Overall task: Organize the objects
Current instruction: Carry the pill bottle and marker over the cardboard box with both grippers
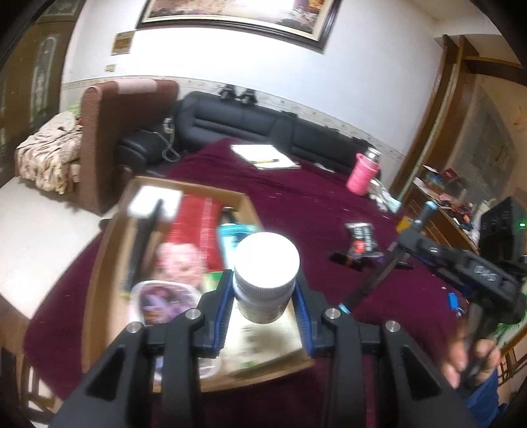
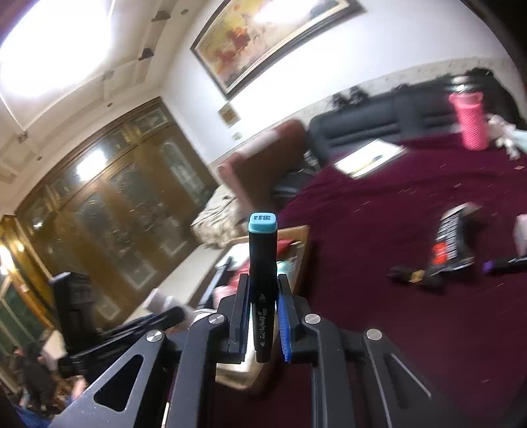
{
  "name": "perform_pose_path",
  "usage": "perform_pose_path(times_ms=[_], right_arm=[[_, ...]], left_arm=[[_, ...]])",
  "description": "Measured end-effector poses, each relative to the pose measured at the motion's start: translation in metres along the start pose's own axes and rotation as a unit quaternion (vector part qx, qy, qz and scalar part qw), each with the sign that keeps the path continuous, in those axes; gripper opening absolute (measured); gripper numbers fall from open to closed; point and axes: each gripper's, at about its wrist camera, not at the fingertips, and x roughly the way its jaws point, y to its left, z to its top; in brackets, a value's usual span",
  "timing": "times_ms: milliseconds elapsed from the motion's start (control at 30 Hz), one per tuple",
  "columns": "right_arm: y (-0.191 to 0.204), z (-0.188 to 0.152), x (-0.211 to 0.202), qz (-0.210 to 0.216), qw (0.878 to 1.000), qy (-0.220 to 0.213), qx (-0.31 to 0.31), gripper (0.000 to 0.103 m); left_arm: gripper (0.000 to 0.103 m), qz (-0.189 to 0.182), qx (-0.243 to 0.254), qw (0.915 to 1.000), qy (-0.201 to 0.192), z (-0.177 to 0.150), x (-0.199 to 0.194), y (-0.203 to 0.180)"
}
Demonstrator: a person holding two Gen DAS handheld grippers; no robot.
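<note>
Maroon tablecloth, white-capped bottle (gripped), blue-capped marker

You face white wall, far side; large dark-framed painting hangs high on it, small plaque to its left. Black leather sofa runs along wall beneath. Brown armchair at your far left, beige patterned blanket heaped beside it. Maroon cloth covers bench near you. Wooden shelf unit, cluttered, on your right. Tall dark wood cabinet with glass doors on your left. Bright ceiling light overhead, glare strong.
</note>
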Motion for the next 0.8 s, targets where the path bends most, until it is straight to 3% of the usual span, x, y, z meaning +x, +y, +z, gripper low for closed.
perform_pose_path(times_ms=[267, 533, 800], right_arm=[[0.034, -0.005, 0.052, 0.059, 0.995, 0.072, 0.023, 0.017], [0.056, -0.019, 0.104, 0.056, 0.990, 0.131, 0.008, 0.017], [0.060, -0.026, 0.131, 0.028, 0.988, 0.148, -0.009, 0.018]], left_arm=[[0.034, 0.041, -0.045, 0.9981, 0.007, -0.003, -0.006, 0.059], [0.034, 0.041, -0.052, 0.9966, 0.048, -0.013, -0.004, 0.089], [0.034, 0.037, -0.021, 0.9944, 0.096, -0.015, 0.001, 0.091]])
